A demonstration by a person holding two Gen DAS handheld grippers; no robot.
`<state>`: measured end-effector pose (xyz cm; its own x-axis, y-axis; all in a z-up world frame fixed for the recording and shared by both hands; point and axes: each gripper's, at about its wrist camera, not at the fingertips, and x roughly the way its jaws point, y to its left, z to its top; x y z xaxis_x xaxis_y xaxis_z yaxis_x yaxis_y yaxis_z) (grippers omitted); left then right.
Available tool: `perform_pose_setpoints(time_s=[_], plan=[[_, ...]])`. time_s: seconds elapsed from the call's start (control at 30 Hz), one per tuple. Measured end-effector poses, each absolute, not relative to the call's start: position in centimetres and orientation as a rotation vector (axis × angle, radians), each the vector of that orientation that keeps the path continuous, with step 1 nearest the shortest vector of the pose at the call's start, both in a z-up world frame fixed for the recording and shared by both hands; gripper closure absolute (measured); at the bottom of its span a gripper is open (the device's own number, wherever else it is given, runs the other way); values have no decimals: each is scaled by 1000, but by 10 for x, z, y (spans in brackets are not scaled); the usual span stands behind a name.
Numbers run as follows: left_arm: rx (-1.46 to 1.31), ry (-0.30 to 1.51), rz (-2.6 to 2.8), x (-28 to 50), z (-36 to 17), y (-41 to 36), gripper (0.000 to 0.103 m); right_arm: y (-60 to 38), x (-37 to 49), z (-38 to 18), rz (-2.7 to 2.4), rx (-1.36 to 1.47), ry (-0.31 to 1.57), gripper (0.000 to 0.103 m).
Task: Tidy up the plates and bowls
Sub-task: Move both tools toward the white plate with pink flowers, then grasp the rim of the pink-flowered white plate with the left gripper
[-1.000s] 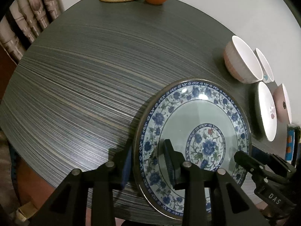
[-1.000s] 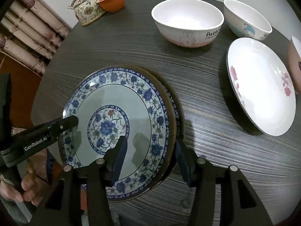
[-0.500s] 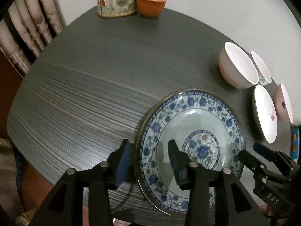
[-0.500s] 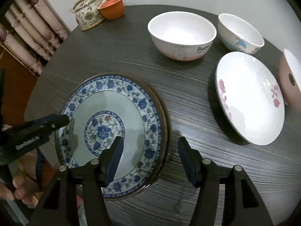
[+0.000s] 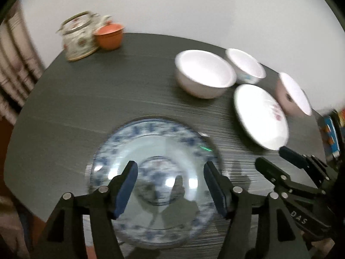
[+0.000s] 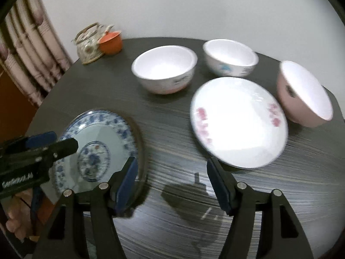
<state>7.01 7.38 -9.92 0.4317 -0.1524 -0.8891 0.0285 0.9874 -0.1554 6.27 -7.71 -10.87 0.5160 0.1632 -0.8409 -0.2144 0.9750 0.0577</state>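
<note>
A blue-and-white flowered plate (image 5: 151, 133) (image 6: 101, 133) lies flat on the dark table near its front edge. My left gripper (image 5: 170, 179) hovers over the plate's middle, its jaws opening, with nothing pressed between the pads. My right gripper (image 6: 172, 170) hangs over bare table just right of that plate, its jaws opening too and nothing between them. To the right lie a white plate with pink flowers (image 6: 237, 120), a large white bowl (image 6: 166, 69), a smaller white bowl with a blue picture (image 6: 230, 58) and a pink bowl (image 6: 304, 92).
A flowered teapot (image 6: 90, 43) and an orange cup (image 6: 111, 42) stand at the table's far left edge, by a curtain (image 6: 32, 60). A white wall rises behind the round table (image 5: 86, 97). A person's hand (image 6: 15, 222) shows at the lower left.
Both grippers let go of the blue plate's rim, widened and drew back and up. The left now sits over the plate's middle, the right over bare table beside it.
</note>
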Motion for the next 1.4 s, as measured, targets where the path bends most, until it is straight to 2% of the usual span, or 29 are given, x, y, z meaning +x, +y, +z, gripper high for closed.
perform_pose_setpoints(time_s=[0.3, 0.8, 1.23, 1.4], plan=[[-128, 1015, -188, 82, -92, 9, 38, -154, 56, -106, 116, 27, 928, 39], [-204, 1037, -205, 140, -122, -36, 37, -224, 103, -131, 85, 123, 938, 39], [-184, 1090, -191, 173, -147, -53, 37, -240, 136, -153, 126, 158, 972, 51], [-207, 1113, -192, 179, -156, -52, 37, -246, 140, -158, 131, 172, 973, 61]])
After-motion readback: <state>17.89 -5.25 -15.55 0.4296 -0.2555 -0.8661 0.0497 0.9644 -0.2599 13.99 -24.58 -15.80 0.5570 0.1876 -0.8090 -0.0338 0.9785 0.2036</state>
